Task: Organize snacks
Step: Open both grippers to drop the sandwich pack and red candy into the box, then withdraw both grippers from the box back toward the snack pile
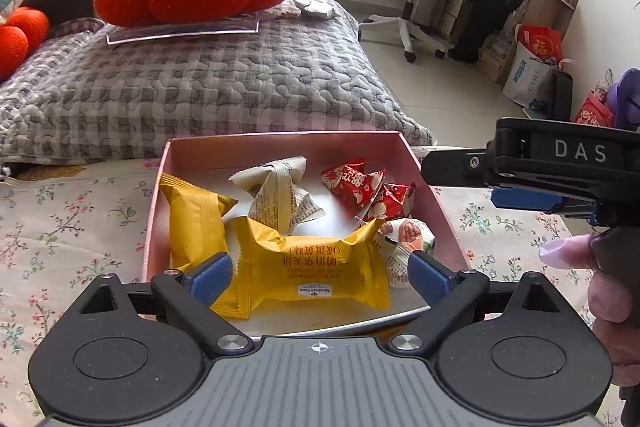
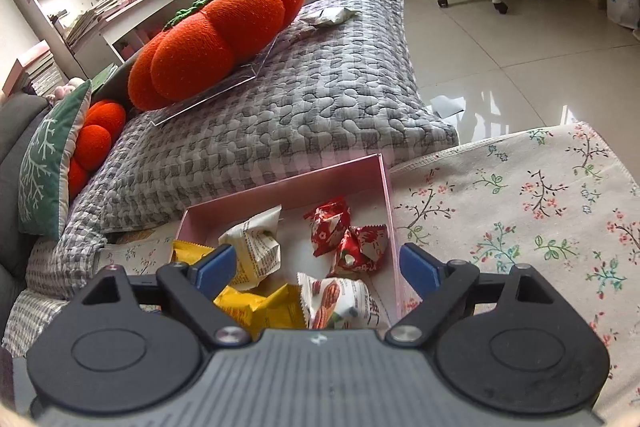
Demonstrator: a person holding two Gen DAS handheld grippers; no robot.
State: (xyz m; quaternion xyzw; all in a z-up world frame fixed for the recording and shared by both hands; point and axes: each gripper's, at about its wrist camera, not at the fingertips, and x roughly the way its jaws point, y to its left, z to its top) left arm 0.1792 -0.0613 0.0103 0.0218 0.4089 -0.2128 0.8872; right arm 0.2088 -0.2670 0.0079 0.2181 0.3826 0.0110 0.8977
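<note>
From the left wrist view, the left gripper [image 1: 320, 273] hangs over the near edge of the pink box [image 1: 434, 195], fingers spread wide with a yellow pack [image 1: 316, 267] lying between them. The blue pads sit beside its two ends, and I cannot tell whether they touch it; nothing is clamped. Inside the box, a second yellow pack [image 1: 194, 223] lies along the left wall, a newsprint-wrapped snack [image 1: 280, 193] sits in the middle, red candies [image 1: 366, 191] cluster toward the right wall, and a white nut packet [image 1: 412, 239] rests by the near right corner. The right gripper [image 1: 532, 171] pokes in from outside the box's right wall.

From the right wrist view, that gripper [image 2: 316, 267] is also wide open and empty, poised above the near end of the box [image 2: 386, 187], with the nut packet [image 2: 336, 301] just under it and the red candies [image 2: 348, 239] beyond.

The risk I see: the wrappers are slick and puffy, so a closing pinch on the ends could crumple or squirt the pack sideways. A finger catching the thin wall could drag the whole box across the floral cloth [image 2: 520, 207]. And the two grippers, crowded over the same corner, might bump.
</note>
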